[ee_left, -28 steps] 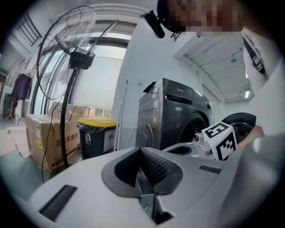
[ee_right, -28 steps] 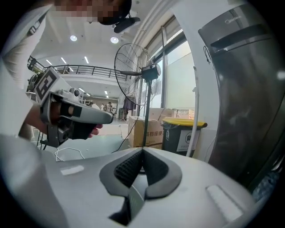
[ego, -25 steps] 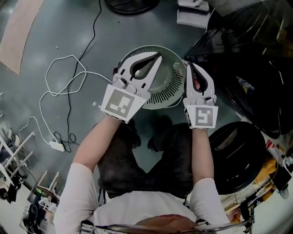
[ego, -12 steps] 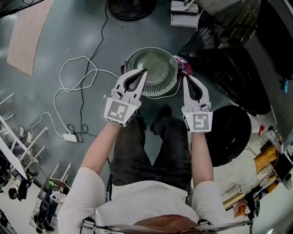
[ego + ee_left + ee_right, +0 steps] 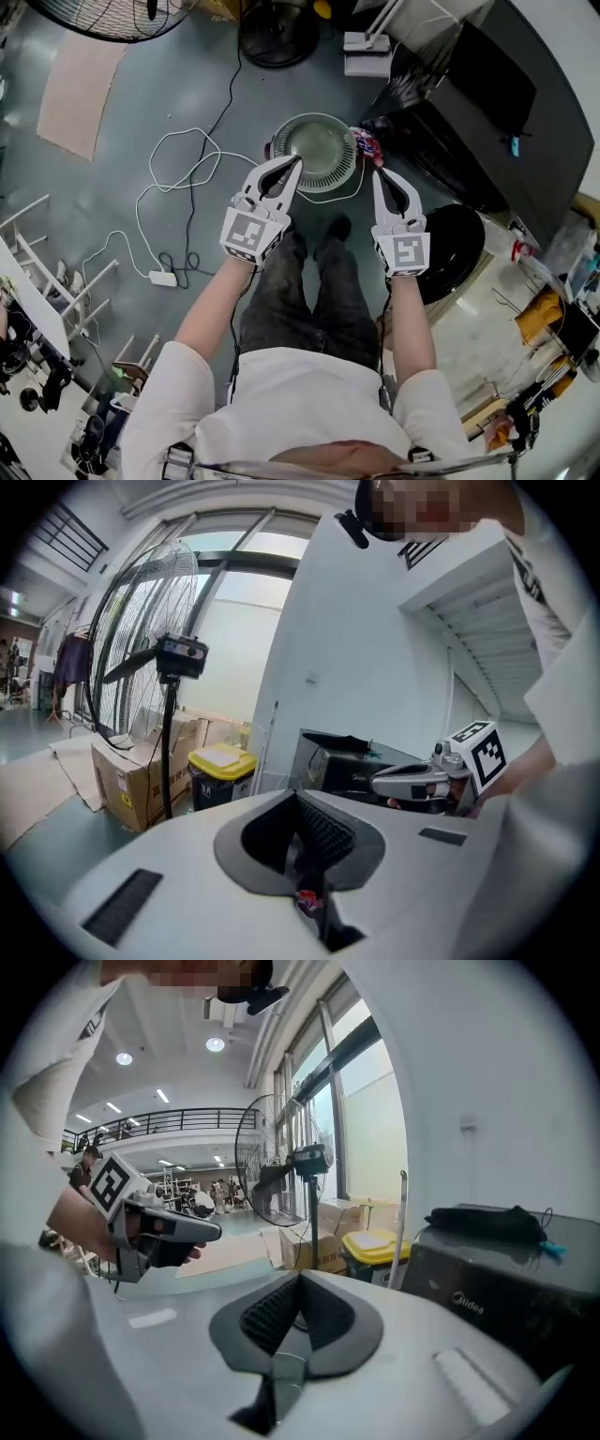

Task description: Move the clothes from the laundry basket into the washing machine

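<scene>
Green basket [image 5: 319, 150] stands on the floor at upper centre of the head view, with a red cloth [image 5: 367, 145] at its right rim. The left claw [image 5: 294, 163], over the basket's lower left edge, and the right claw [image 5: 377, 172], just below the cloth, both have jaws pressed together. A tiny red speck shows at the left tips.

head view looks down; gripper views face level, sharing fan [image 5: 169, 658].
</scene>
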Demonstrator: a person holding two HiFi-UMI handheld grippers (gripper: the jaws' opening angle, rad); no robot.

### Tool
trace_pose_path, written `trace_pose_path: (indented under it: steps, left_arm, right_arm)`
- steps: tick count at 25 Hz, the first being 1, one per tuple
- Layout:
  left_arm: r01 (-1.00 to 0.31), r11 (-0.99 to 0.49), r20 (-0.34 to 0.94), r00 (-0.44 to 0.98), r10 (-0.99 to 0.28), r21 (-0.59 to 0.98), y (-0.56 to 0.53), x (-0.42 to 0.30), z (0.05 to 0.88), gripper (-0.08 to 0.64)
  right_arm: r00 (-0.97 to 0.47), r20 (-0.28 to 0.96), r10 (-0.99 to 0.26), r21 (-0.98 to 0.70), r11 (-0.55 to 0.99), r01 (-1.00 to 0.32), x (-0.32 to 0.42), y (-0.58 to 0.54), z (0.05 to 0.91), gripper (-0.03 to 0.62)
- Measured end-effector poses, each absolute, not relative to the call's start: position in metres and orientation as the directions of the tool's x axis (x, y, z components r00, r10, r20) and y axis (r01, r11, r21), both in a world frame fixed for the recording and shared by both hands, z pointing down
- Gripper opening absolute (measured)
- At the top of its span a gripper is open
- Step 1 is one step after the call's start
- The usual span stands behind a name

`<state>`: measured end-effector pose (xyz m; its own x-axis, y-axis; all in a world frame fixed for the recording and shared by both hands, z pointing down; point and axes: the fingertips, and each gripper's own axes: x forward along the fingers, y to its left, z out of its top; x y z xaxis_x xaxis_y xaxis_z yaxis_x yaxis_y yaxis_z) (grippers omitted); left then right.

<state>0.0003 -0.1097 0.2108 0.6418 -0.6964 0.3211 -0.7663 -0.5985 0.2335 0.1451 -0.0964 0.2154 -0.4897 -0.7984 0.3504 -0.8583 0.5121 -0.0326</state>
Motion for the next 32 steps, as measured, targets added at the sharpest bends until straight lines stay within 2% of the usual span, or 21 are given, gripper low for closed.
trace_pose_path:
  steps: [6, 17, 32]
  left_arm:
    - [-0.756, -0.611, 0.306, 0.654, -0.692, 0.236, -0.088, -0.009, 0.118, 0.005]
    - [-0.733, -0.630, 0.309, 0.679, -0.666, 0.255, -0.050, -0.001, 0.009, 0.005]
    - [-0.740, -0.647, 0.168, 0.672, -0.721, 0.184, -0.035, -0.006, -0.127, 0.006]
  right_arm:
    - [-0.496, 0.320, -0.807, -0.073, 0.501, -0.862, 0.139, -0.082, 0.120, 0.011]
    - [-0.479, 0.269, -0.836, -0.070, 0.478, -0.875, 0.139, -0.052, -0.008, 0.011]
    - [-0.410, 0.167, -0.897, -0.026, 0.412, -0.911, 0.177, -0.019, -0.127, 0.011]
